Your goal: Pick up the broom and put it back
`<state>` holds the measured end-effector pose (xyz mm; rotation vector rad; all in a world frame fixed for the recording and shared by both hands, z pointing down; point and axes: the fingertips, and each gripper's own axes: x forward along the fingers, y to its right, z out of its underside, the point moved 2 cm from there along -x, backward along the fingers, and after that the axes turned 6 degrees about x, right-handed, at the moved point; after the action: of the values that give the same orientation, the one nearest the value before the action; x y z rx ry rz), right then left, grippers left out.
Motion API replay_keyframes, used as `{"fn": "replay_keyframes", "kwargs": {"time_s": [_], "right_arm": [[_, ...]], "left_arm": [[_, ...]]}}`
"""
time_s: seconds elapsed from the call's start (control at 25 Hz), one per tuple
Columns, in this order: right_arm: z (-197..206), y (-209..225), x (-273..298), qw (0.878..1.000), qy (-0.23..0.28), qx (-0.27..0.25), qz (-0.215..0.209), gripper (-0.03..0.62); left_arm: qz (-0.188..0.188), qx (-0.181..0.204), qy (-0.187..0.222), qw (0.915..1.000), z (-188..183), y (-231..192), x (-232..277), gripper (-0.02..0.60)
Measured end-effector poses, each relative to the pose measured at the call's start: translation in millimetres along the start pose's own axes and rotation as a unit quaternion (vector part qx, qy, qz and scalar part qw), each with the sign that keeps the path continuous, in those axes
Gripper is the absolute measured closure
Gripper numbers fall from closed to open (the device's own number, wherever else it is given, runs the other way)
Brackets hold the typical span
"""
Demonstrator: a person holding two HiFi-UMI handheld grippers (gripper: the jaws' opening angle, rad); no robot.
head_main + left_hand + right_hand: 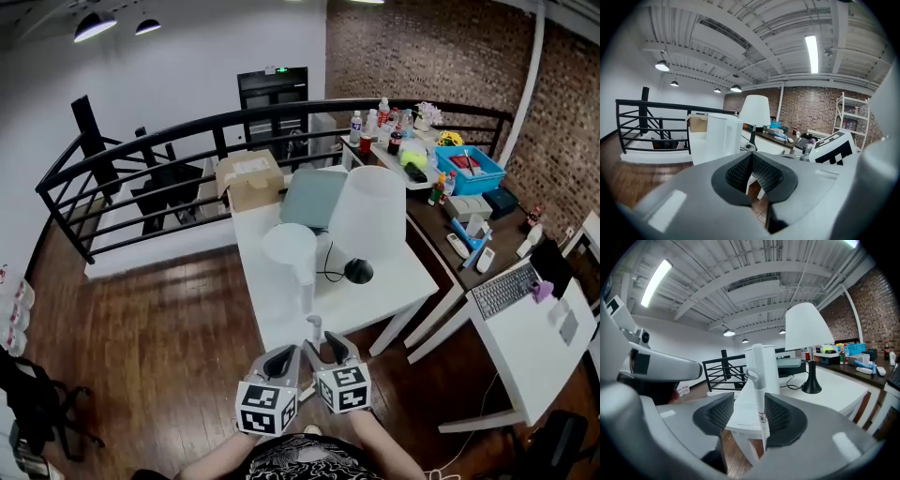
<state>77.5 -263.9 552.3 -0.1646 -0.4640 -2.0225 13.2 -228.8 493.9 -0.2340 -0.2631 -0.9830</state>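
Observation:
The broom's white handle point(758, 401), with a grey cap at its top, stands upright between the jaws of my right gripper point(747, 414). It is close to the right-hand pad and clear of the left one, so that gripper is open. In the head view the handle point(316, 330) rises just off the near edge of the white table point(272, 300), between the right gripper point(333, 352) and the left gripper point(281, 361). My left gripper point(751, 169) is shut, pads together with nothing between them. The broom's head is hidden.
On the white table stand a tall white lamp point(372, 214), a white cylinder point(291, 248), a printer point(312, 197) and a cardboard box point(249, 178). A black railing point(141, 155) runs behind. Cluttered desks point(469, 202) and a keyboard point(506, 289) lie to the right.

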Motion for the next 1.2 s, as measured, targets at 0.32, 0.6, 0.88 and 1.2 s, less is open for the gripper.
{"fn": "replay_keyframes", "kwargs": {"time_s": [0.32,0.6,0.88,1.2], "right_arm": [[17,18,30,1.0,-0.025,-0.003,-0.001,0.418],[20,30,44,1.0,-0.03,-0.005,0.003,0.433],[25,34,56,0.999,-0.033,-0.015,0.005,0.484],[27,31,51,0.999,-0.029,-0.038,-0.001,0.491]], "left_arm": [[-0.022,-0.003,-0.006,0.9997,6,-8,1,0.577],[-0.039,-0.011,-0.011,0.9991,12,-14,1,0.577],[-0.052,-0.015,-0.011,0.9985,13,-23,-1,0.577],[-0.052,-0.015,-0.01,0.9985,14,-24,-5,0.577]]}}
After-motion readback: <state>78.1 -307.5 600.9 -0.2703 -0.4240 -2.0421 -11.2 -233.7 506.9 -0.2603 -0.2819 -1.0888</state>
